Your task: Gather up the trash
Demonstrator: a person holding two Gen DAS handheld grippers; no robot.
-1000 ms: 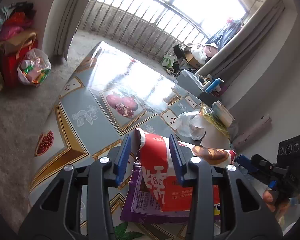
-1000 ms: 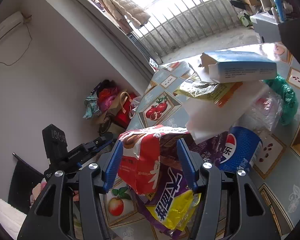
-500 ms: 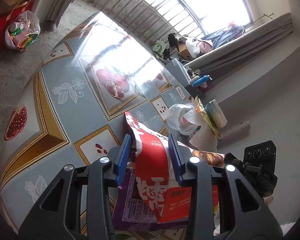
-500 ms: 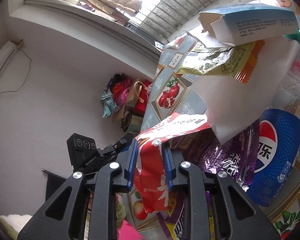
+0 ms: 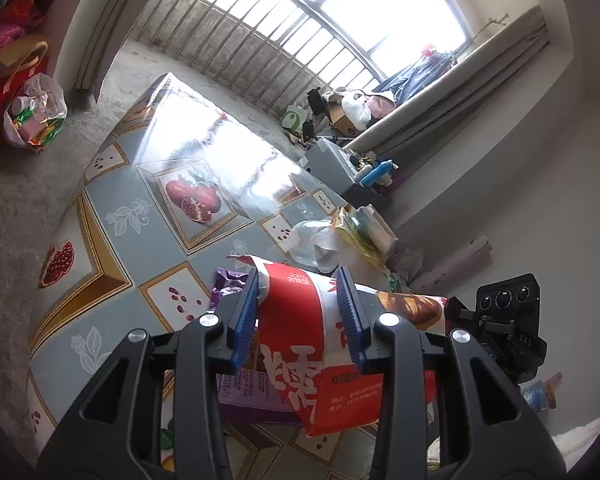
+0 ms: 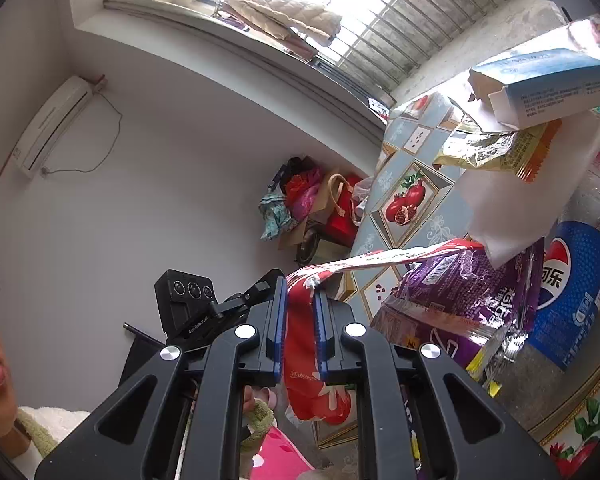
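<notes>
right claw (image 6: 300, 328): closing down on the near end of the red bag (image 6: 308, 344), foil already squeezed flat between the blue pads, pinch looks solid
left claw (image 5: 298, 316): half spread, pads hugging both sides of the same red bag (image 5: 296, 332), film bowed up between them, so gripping too
key relation: one bag strung between two claws; long axis runs claw to claw, left on one end, right on the other, both as near as it gets
where the bag is: lifted off the table (image 5: 140, 240) at the near edge, sagging in the middle, lower flap hanging loose
red bag feel: thin glossy foil-plastic, white print, crinkly, folds wherever pinched, no stiffness at all
purple bag (image 6: 468, 304): right under and beside the red one, same slick film, torn silver edge; might be snagged on it, can't tell
blue can (image 6: 576, 296): just past the purple bag, smooth round body, lying tilted
white sheet (image 6: 532, 184): soft, matte, draped over the pile behind
gold wrapper (image 6: 496, 148): crumpled foil on the sheet, orange crimped edge
box (image 6: 548, 84): blue-white carton on top, flap open, stiff flat card
table: shiny wipe-clean cover, fruit prints, lots of glare
guess at next: probably lift the bag clear; slippery film could slide out if either pinch eases
</notes>
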